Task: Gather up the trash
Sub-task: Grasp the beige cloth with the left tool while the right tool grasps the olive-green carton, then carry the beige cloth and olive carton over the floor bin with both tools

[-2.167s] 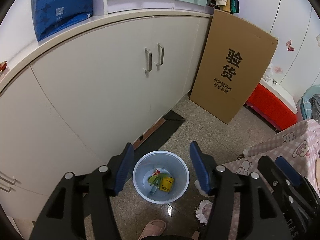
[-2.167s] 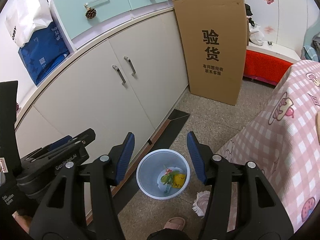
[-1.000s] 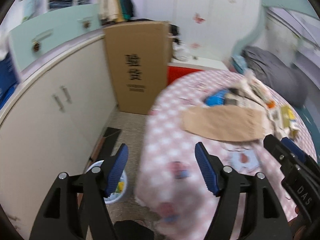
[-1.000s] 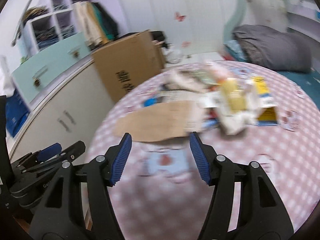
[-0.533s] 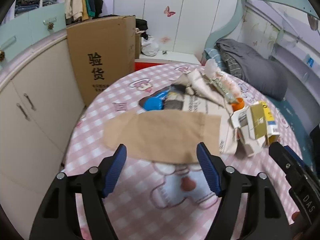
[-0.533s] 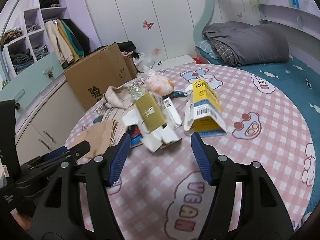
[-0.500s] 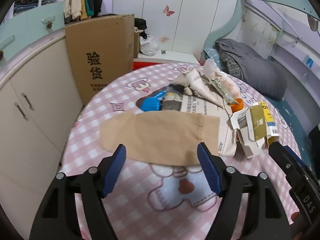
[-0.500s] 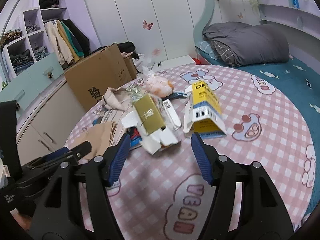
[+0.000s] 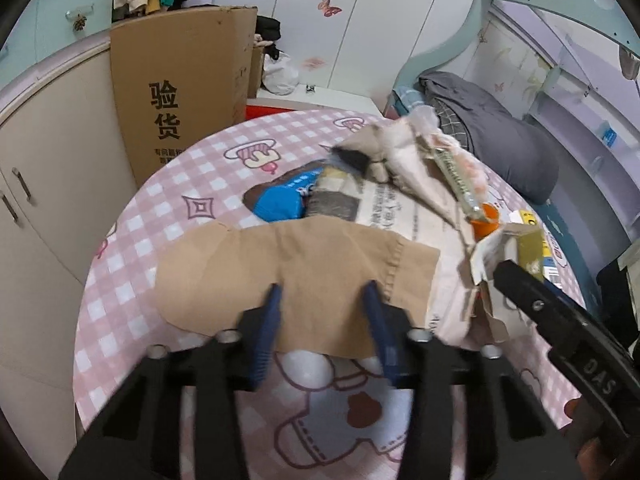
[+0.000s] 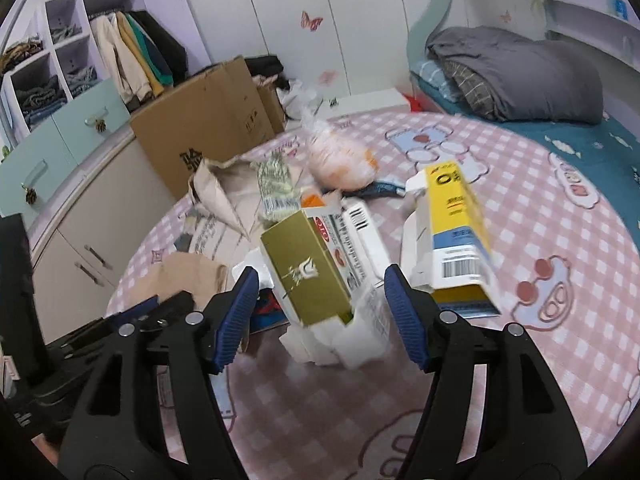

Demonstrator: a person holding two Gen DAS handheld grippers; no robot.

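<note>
Trash lies on a round table with a pink checked cloth (image 9: 168,208). A flat brown paper bag (image 9: 288,264) lies nearest in the left wrist view. My left gripper (image 9: 322,296) hangs over the bag's near edge; its jaws are closing, the paper lies flat between the blue pads, and no grip shows. In the right wrist view a gold box (image 10: 308,276) on torn white cartons stands between the wide jaws of my open right gripper (image 10: 320,280), untouched. A yellow and blue carton (image 10: 456,220) lies just to its right.
A blue packet (image 9: 284,200), newspaper (image 9: 400,208), an orange cap (image 9: 486,216) and an orange plastic bag (image 10: 340,160) lie further back. A tall cardboard box (image 9: 184,92) and cream cabinets (image 9: 40,152) stand left of the table. A bed with a grey blanket (image 10: 520,72) is behind.
Both grippers swung up from the floor bin to the table. Over the last half second the left jaws narrowed over the brown bag, and the right gripper came closer to the gold box.
</note>
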